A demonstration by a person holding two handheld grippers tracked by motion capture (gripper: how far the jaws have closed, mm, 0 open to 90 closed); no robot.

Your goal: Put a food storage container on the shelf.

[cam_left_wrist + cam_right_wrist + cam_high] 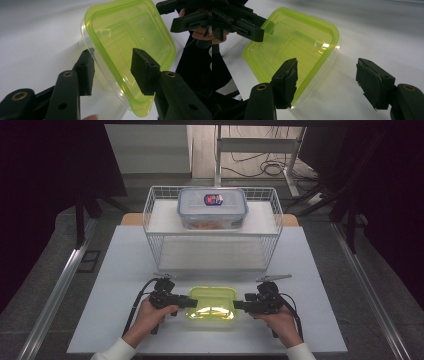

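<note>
A clear plastic container with a lime-green lid (pixel 212 307) lies on the white table near the front edge, between my two grippers. My left gripper (pixel 192 302) reaches its left end. In the left gripper view the jaws (pixel 113 71) straddle the container's rim (pixel 130 37), one pad beside the clear wall and the other over the lid, with a gap still showing. My right gripper (pixel 238 306) is at the right end. Its jaws (pixel 327 75) stand wide: one in front of the container's corner (pixel 294 42), the other over bare table.
A white wire basket (pixel 150 215) stands at the back of the table, with a lidded clear box (pixel 212 207) resting on its upper shelf. The white tabletop (pixel 125 270) stretches to both sides. Dark floor and metal rails flank the table.
</note>
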